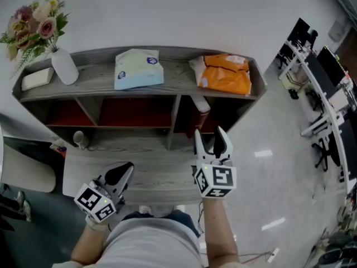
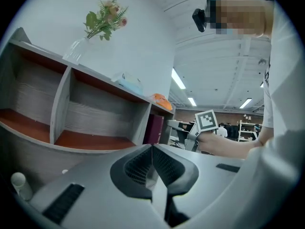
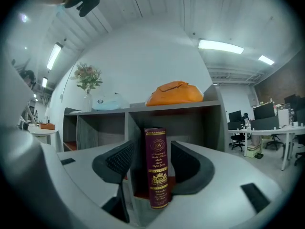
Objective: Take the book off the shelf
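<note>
Book (image 3: 157, 168): maroon spine with gold print, upright in the rightmost compartment of the grey shelf (image 1: 178, 71), close to the divider on its left. Title lettering too small to read. Its bottom end is cut off behind the gripper body in the right gripper view. From the head view only the pale top edge and a sliver of cover show under the shelf top. Right gripper (image 1: 208, 134): jaws apart, pointed at that compartment, spine lined up in the gap between them. A clear gap shows on the left pad side; on the other side I cannot tell whether the pad touches. In the head view the jaw tips sit at the compartment's mouth, with the book further in. Left gripper (image 2: 152, 149): jaws closed together, nothing between them, held low and left, well apart from the book. Its view catches the book only as a dark maroon slab, partly behind a divider. On the shelf top: white vase (image 1: 64, 66) with flowers (image 1: 33, 27) at the left end, a small pale box (image 1: 38, 78) just beside it, a pale green packet (image 1: 138, 68) in the middle, an orange bag (image 1: 226, 74) above the book's compartment. Other compartments have red-brown floors; their contents are not discernible. Small rounded object (image 1: 79, 139) on the lower ledge, unidentifiable.
</note>
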Demonstrator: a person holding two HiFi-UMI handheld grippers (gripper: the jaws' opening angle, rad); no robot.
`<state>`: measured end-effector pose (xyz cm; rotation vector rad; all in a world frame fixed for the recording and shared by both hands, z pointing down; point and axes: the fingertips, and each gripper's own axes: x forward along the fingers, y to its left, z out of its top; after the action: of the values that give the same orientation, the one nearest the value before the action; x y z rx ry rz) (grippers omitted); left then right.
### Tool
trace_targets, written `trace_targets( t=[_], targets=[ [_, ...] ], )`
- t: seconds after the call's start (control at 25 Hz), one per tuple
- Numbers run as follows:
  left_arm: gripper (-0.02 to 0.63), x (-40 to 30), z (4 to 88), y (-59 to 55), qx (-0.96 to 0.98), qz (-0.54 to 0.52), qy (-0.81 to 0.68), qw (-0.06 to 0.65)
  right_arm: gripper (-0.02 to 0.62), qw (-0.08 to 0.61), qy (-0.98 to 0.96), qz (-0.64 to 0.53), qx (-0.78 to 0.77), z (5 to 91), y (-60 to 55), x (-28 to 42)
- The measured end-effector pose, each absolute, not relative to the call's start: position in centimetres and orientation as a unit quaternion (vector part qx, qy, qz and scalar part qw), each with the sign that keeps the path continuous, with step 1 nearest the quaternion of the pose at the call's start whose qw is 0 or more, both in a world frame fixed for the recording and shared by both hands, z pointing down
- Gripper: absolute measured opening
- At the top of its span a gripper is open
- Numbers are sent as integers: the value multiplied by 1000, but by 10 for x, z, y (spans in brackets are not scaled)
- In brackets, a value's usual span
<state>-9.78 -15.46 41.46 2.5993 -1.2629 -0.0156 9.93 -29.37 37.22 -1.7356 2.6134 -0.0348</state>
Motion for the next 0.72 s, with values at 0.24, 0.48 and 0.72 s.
trace_targets(
  t=[0.24,0.48,0.72],
  targets=[
    [17,-87,415,-159,867,-8,-483,127,256,-9,849,-4,-528,371,-336,91],
    [17,-89,414,-157,835,-9,-535,126,261,-10,867,-8,-498,373,-369,72],
    [17,-94,419,-150,809,-8,-573,130,261,-23,875,-2,-484,379,-391,54]
  ],
)
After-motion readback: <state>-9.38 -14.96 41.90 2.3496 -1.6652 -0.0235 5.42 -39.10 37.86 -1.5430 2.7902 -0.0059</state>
